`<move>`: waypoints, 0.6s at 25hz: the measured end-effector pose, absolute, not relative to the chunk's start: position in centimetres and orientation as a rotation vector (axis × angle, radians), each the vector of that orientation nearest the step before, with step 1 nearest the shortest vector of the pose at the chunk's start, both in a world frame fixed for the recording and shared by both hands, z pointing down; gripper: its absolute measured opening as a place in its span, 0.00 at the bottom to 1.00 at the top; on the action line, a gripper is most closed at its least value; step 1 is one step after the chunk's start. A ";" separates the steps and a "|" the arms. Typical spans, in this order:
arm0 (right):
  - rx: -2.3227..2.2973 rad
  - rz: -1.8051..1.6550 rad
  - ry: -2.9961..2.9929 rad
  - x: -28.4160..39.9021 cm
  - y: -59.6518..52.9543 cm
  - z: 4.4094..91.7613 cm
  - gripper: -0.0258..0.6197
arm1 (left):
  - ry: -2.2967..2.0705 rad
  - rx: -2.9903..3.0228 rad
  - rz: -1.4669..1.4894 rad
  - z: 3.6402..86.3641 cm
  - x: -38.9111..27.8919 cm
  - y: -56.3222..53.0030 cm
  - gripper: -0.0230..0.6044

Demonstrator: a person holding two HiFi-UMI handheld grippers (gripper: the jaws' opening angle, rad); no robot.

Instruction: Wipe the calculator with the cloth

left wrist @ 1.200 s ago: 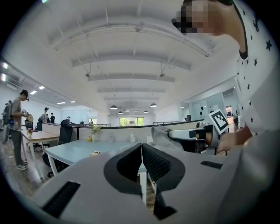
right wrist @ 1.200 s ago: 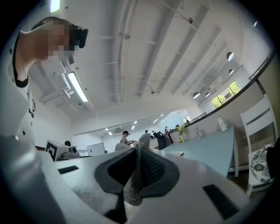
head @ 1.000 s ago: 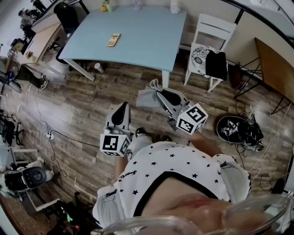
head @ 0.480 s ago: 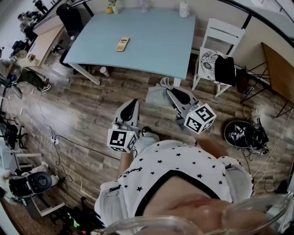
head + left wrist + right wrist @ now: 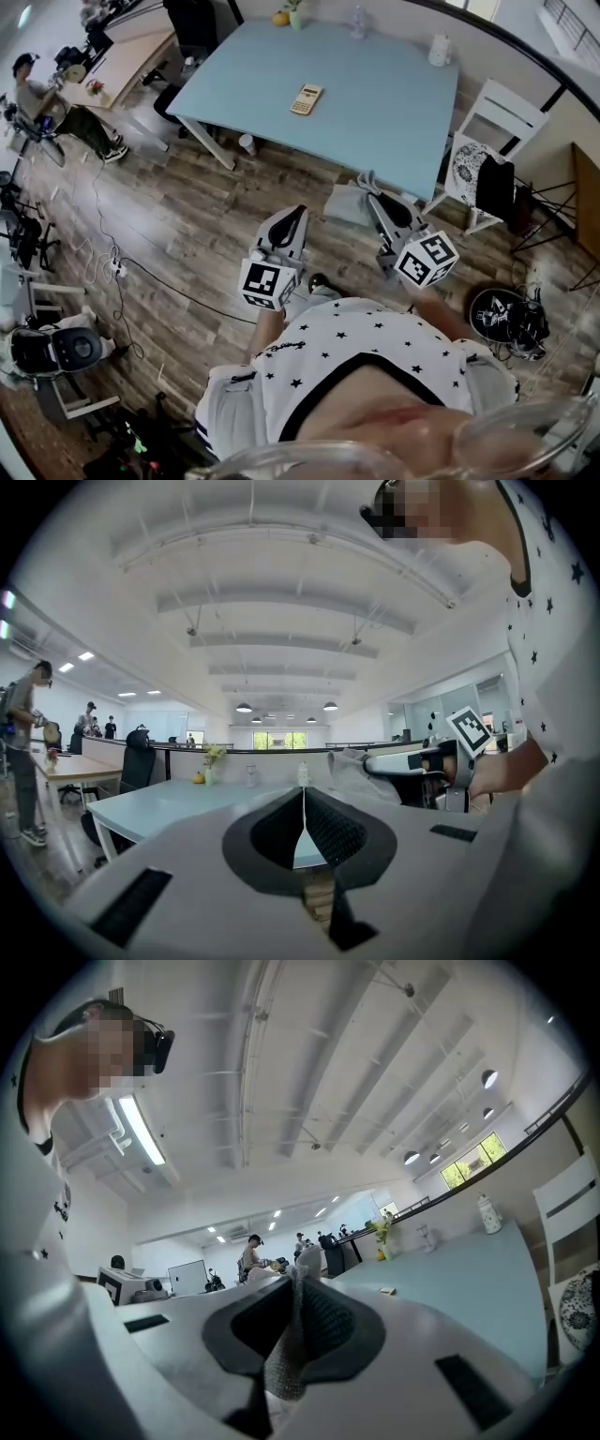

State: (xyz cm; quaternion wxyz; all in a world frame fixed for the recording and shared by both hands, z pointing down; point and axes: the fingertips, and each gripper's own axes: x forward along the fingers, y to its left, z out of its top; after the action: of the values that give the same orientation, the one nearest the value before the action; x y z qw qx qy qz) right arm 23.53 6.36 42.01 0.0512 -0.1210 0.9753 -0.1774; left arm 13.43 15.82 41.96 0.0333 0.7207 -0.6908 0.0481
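A small yellow calculator (image 5: 307,98) lies on the light blue table (image 5: 394,103), well ahead of both grippers. My right gripper (image 5: 371,201) is held over the wooden floor short of the table's near edge, shut on a grey cloth (image 5: 346,202) that hangs from its tips. In the right gripper view the cloth (image 5: 289,1340) is pinched between the jaws and the calculator (image 5: 386,1290) shows far off on the table (image 5: 469,1283). My left gripper (image 5: 293,218) is beside it to the left, shut and empty (image 5: 303,810). The left gripper view also shows the right gripper (image 5: 405,761) with the cloth (image 5: 352,769).
A white chair (image 5: 489,155) with a dark garment stands right of the table. A white bottle (image 5: 438,49) and small items stand at the table's far edge. A cup (image 5: 247,143) stands under the table. Cables (image 5: 122,272) run across the floor at left. A person (image 5: 33,94) sits at a far desk.
The person has stepped toward the table, so it looks nearer and larger. Both grippers have come forward with them; the cloth stays in the right gripper.
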 end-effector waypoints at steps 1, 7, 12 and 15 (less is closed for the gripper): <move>-0.363 -0.538 2.970 22.5 6.3 41.9 0.09 | -2.139 2.207 0.145 41.9 12.4 16.0 0.09; -0.316 -0.524 2.991 16.6 6.5 41.2 0.09 | -2.202 2.146 0.130 41.5 6.2 17.1 0.09; -0.310 -0.520 3.000 12.6 6.6 41.1 0.09 | -2.227 2.129 0.121 41.4 2.1 17.5 0.09; -0.299 -0.515 3.010 10.3 6.8 41.2 0.09 | -2.221 2.128 0.114 41.6 0.0 17.6 0.09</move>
State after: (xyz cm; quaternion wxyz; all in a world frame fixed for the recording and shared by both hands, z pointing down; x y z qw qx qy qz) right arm 10.34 6.83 41.19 0.0368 -0.0974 0.9803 -0.1676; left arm -0.02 17.63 41.64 0.0319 0.6911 -0.7211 0.0369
